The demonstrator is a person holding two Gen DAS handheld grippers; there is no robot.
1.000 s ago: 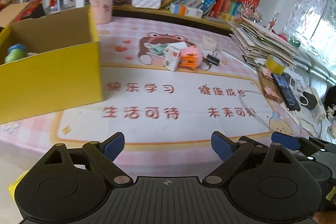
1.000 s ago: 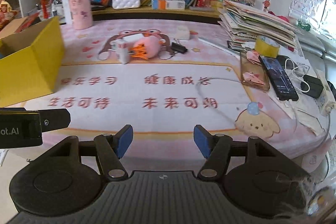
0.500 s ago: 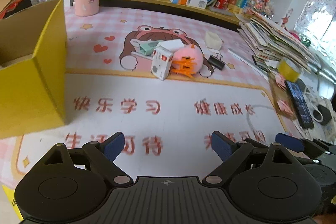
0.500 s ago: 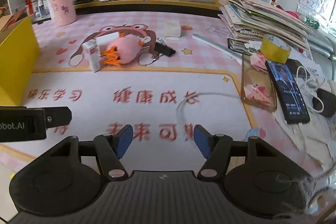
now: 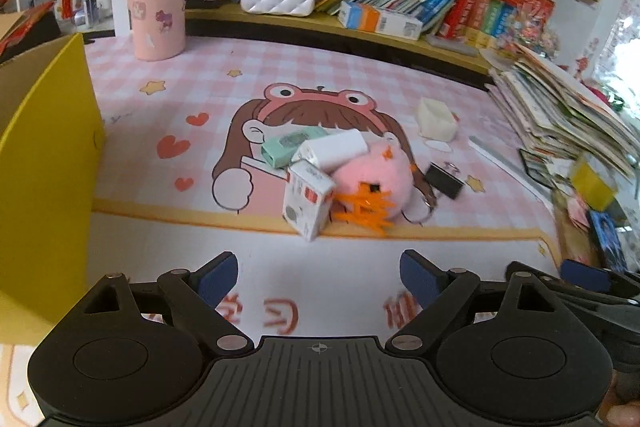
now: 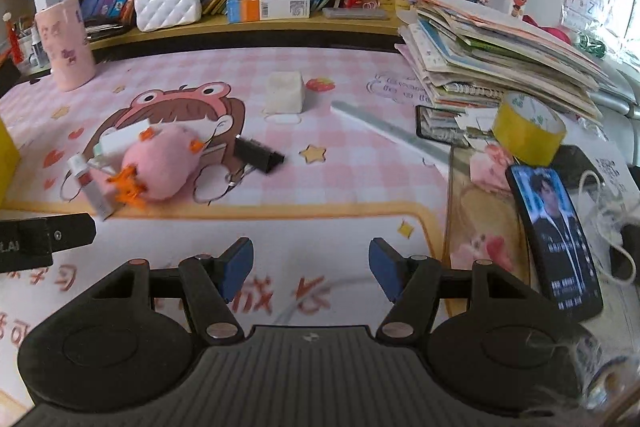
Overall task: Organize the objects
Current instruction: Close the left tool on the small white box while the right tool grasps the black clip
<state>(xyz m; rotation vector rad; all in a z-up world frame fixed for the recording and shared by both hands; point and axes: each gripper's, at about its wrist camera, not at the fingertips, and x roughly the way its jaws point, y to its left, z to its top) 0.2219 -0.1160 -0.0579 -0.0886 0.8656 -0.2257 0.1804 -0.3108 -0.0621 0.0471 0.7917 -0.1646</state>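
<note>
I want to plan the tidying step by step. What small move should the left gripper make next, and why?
Probably ease the left gripper forward to the small white carton. Its jaws are closing slightly with nothing between them, and the carton stands nearest, at the front of the pile beside the pink plush.

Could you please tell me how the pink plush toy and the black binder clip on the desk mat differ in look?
The pink plush toy is soft, rounded and fuzzy with orange trim; the black binder clip is hard, angular and dark. The plush toy is clearly bigger than the clip. Small boxes lean against the plush toy, while none touch the clip. Both lie on the desk mat.
</note>
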